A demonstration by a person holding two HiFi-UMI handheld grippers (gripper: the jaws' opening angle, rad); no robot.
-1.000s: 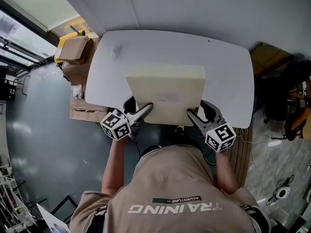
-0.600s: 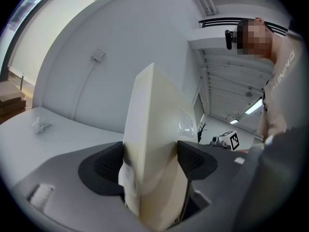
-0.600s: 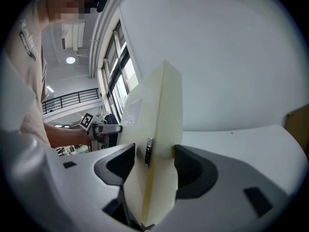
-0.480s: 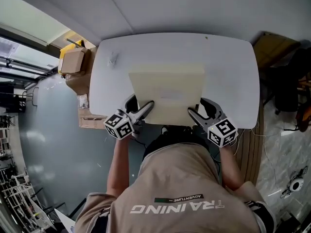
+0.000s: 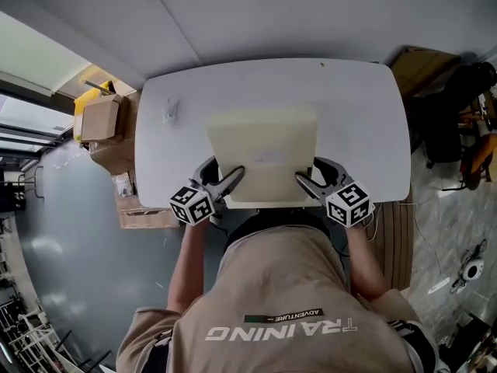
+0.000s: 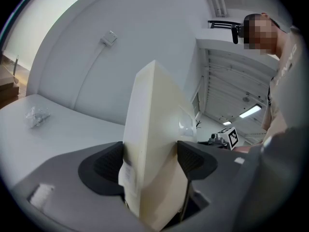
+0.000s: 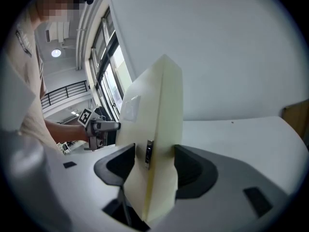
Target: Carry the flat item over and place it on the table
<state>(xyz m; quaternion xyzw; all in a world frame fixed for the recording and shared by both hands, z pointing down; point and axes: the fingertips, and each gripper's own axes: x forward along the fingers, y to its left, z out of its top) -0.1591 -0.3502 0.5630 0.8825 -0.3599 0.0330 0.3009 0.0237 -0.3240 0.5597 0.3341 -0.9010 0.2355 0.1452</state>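
A flat cream box point(image 5: 262, 155) is held level over the near half of the white table point(image 5: 357, 123). My left gripper point(image 5: 225, 183) is shut on the box's near left corner, and my right gripper point(image 5: 306, 182) is shut on its near right corner. In the left gripper view the flat box point(image 6: 152, 144) stands edge-on, pinched between both dark pads. The right gripper view shows the flat box point(image 7: 154, 144) clamped the same way, with the left gripper point(image 7: 96, 127) beyond it. I cannot tell whether the box's underside touches the tabletop.
A small clear crumpled wrapper point(image 5: 170, 113) lies on the table's left part. Cardboard boxes point(image 5: 99, 120) are stacked on the floor at the table's left. A dark chair point(image 5: 446, 123) stands to the right. A grey wall runs behind the table.
The table now lies fuller under the box, whose near edge has come in over the table's front edge. Both grippers keep their hold.
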